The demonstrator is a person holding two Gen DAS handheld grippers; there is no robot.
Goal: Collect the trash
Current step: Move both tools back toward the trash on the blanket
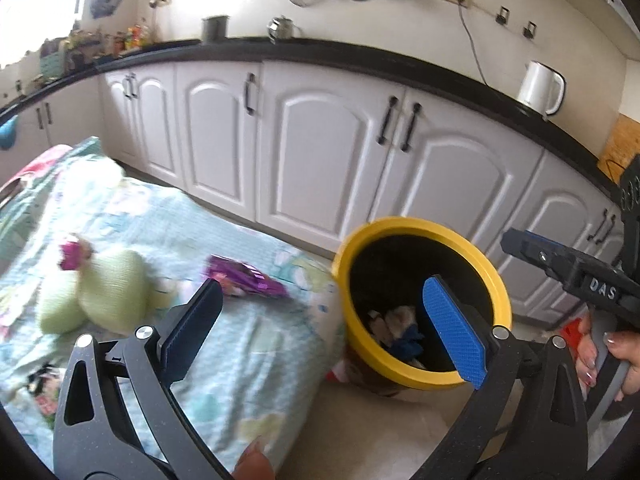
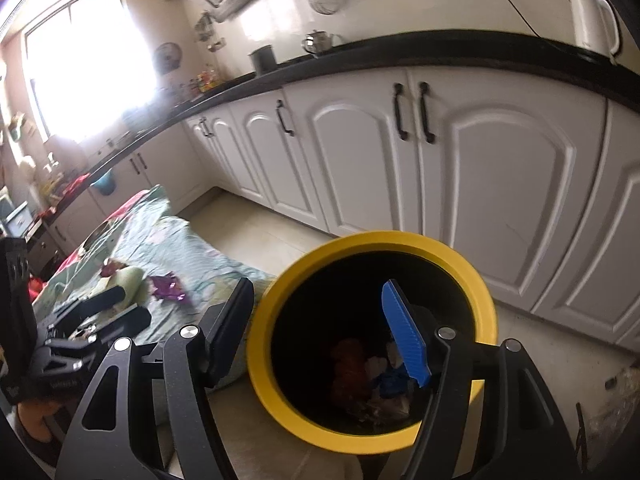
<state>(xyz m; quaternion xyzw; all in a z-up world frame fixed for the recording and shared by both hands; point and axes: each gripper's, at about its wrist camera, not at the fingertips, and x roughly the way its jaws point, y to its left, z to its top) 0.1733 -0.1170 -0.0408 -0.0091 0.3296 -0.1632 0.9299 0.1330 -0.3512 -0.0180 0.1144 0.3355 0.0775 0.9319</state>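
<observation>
Trash [image 2: 376,376] lies at the bottom of a yellow-rimmed bin [image 2: 280,400] that stands on the pale floor [image 2: 256,232], just beside the edge of a bed [image 1: 248,344] covered in a light floral sheet. Contents seen in the dark interior: crumpled pale scraps, something blue, something reddish. Further items remain on the bed: a purple wrapper [image 1: 248,278] near the bin side, and a small pink piece [image 1: 74,256] touching a pale green soft object [image 1: 100,294]. Some dark and pink scraps [image 1: 40,380] lie at the near left edge of the sheet; blur prevents identifying them.

Left gripper [image 1: 324,328]: fingers spread wide, nothing between them; one finger is over the bed, the other over the bin mouth.

Right gripper [image 2: 324,332]: fingers apart, nothing between them, held above the bin opening. It also shows at the right edge of the left wrist view, gripped by a hand [image 1: 612,364].

Behind stand white cabinets [image 2: 500,184] under a black worktop [image 1: 360,58], which carries a white kettle [image 1: 540,88], a metal teapot [image 1: 280,28] and a dark canister [image 1: 214,28].
</observation>
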